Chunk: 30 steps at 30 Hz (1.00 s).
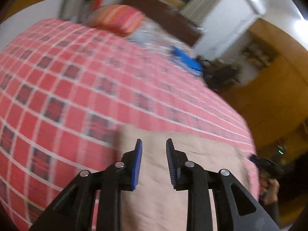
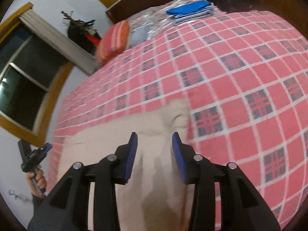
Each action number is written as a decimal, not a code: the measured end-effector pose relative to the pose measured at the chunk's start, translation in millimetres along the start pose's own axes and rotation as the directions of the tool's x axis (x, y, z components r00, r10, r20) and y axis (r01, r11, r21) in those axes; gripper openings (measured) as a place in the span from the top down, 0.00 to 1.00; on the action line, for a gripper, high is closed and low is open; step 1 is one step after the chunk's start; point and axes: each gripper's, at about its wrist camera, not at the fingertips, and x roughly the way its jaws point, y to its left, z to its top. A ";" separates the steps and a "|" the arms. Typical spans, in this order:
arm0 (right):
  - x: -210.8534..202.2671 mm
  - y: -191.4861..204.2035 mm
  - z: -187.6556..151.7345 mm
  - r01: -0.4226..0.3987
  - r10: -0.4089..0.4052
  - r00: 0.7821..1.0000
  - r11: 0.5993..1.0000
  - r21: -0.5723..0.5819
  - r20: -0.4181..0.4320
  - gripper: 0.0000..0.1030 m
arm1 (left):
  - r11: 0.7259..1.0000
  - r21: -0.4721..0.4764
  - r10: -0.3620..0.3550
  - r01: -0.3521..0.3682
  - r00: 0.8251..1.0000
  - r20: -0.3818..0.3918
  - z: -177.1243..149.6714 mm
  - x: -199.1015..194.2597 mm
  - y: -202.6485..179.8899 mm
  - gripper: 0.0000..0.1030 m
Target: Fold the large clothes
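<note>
— Pink checked bedspread (image 2: 231, 73) over the whole bed, white walls, a dark window (image 2: 25, 77) on the left.

— And the beige garment (image 2: 154, 163)?

— Lying flat at the near edge, under both tools. Left gripper (image 1: 154, 161) jaws are parted, nothing between them; right gripper (image 2: 155, 156) likewise spread wide and empty.

— Further back?

— A striped orange pillow (image 2: 113, 40), then a folded blue stack (image 2: 190, 9) near the headboard.
</note>
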 end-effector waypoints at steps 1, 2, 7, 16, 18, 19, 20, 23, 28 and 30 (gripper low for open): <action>1.5 0.2 -3.8 -0.018 0.018 1.000 1.000 0.002 -0.015 0.63 | 1.000 0.002 -0.029 0.029 0.999 -0.025 -4.8 5.7 -3.5 0.74; 6.8 0.2 -9.1 -0.031 0.032 0.999 0.999 0.007 -0.038 0.63 | 0.999 -0.011 -0.034 0.033 0.998 -0.058 -10.3 15.8 -2.6 0.74; 40.4 -15.2 -24.4 0.004 0.002 0.993 0.999 0.053 -0.116 0.80 | 0.993 -0.055 0.095 -0.108 0.976 -0.194 -37.7 63.8 30.6 0.83; 7.3 19.3 -46.0 -0.013 0.012 0.996 1.000 -0.016 -0.093 0.82 | 0.998 0.005 0.069 -0.069 0.991 -0.117 -36.0 13.3 6.5 0.75; -6.1 34.1 -66.9 -0.059 0.053 0.994 0.996 -0.066 -0.096 0.80 | 0.999 0.054 0.000 0.006 0.993 -0.119 -56.5 -6.8 -6.5 0.74; -7.9 35.1 -74.7 -0.065 0.056 0.993 0.995 -0.081 -0.107 0.80 | 0.997 0.068 -0.019 0.029 0.990 -0.142 -69.2 -8.1 -8.4 0.74; -5.5 37.5 -84.3 -0.056 0.045 0.992 0.994 -0.096 -0.115 0.80 | 0.997 0.069 -0.014 0.026 0.986 -0.168 -80.5 -4.1 -5.4 0.74; 16.0 32.9 -94.8 -0.006 -0.008 0.990 0.995 -0.095 -0.140 0.85 | 0.999 0.027 0.045 -0.040 0.979 -0.199 -97.3 19.0 17.3 0.83; 38.8 27.1 -95.1 0.039 -0.046 0.988 0.998 -0.051 -0.147 0.94 | 0.997 -0.004 0.073 -0.075 0.980 -0.186 -98.6 18.6 21.1 0.90; 22.3 37.5 -102.6 0.003 -0.008 0.993 0.999 -0.046 -0.117 0.88 | 0.997 0.019 0.083 -0.081 0.987 -0.137 -102.1 -6.5 10.4 0.75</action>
